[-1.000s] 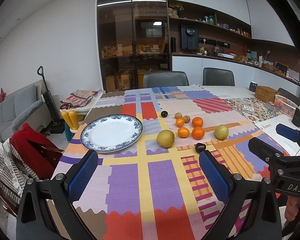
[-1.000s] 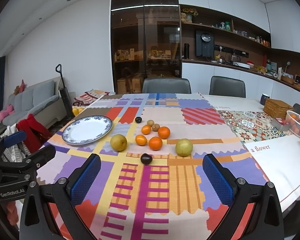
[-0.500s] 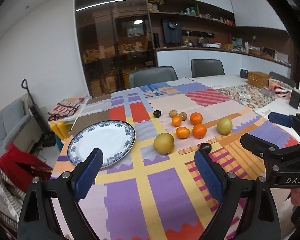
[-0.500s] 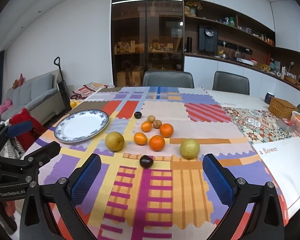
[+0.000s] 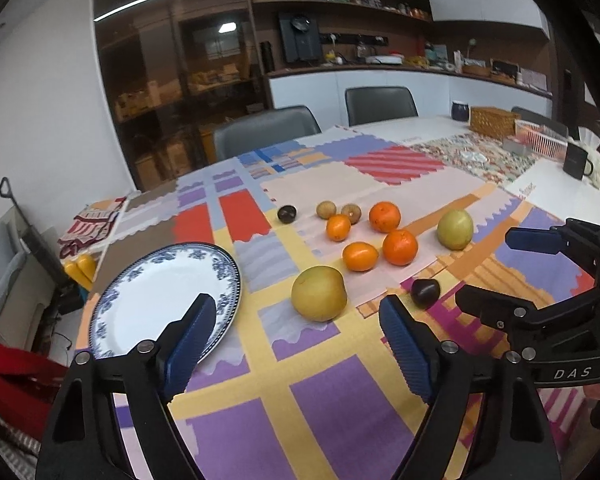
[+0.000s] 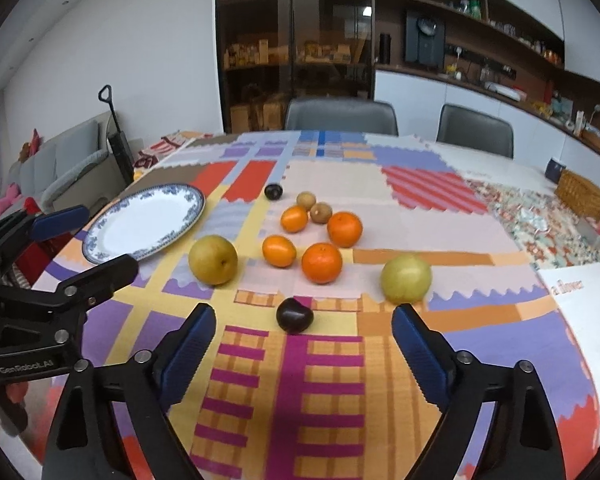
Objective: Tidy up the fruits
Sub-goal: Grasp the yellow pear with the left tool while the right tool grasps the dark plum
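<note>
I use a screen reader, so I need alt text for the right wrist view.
The open right gripper hovers empty before a dark plum on a patchwork tablecloth. Beyond lie four oranges, two pears and an empty plate.

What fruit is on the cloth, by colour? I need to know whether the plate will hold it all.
Orange fruits: 4
Yellow-green round fruits: 2
Dark purple fruits: 2
Small brown fruits: 2
Total: 10, all on the cloth; none on the plate.
</note>
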The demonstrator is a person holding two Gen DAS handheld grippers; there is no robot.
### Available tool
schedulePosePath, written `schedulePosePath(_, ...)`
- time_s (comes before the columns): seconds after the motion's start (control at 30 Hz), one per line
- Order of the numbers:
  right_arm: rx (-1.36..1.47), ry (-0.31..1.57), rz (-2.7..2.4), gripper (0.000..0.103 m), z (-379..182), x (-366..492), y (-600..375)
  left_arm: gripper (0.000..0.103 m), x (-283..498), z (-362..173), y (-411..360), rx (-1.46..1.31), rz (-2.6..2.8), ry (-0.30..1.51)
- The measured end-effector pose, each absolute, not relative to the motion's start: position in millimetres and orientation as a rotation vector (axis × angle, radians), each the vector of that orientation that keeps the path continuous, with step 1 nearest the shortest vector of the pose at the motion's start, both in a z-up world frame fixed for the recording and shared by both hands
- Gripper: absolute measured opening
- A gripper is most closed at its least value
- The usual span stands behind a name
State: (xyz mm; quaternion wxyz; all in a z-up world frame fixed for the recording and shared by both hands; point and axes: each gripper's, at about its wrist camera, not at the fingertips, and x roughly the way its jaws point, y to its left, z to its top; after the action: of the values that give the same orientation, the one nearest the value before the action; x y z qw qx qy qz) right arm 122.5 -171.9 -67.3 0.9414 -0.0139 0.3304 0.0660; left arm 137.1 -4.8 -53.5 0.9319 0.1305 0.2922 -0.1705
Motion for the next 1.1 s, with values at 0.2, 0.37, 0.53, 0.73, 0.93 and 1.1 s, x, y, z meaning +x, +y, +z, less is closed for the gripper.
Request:
schedulePosePath(0.2,-0.017,0.748,0.132,0.076,-87.7,146.5,-172.7,0.078,167.0,-73.8,-10.9,0.272,-0.393,0.651)
schedulePosePath(0.37,-0.012,0.798,0.14,0.069,-100.3,161.0,-172.6,0.076,186.7,-87.7,-14.6,0.267,-0.429,0.694)
schedulePosePath(0.53,0.0,0.834,0.156,0.06,-109.2,171.3,-171.7,0.073,199.6,-95.4,-19.4,0.253,-0.452,0.723)
schedulePosePath(0.73,0.011,0.851,0.173,0.052,-114.9,178.3,-170.6,0.062,216.2,-105.4,-24.4,0.219,-0.474,0.787)
schedulePosePath(0.93,0.017,0.866,0.188,0.043,-119.0,183.6,-169.7,0.051,224.3,-114.6,-28.7,0.205,-0.47,0.832)
schedulePosePath(1.1,0.027,0.873,0.202,0.037,-121.5,186.2,-170.5,0.05,224.9,-117.2,-29.7,0.202,-0.461,0.841)
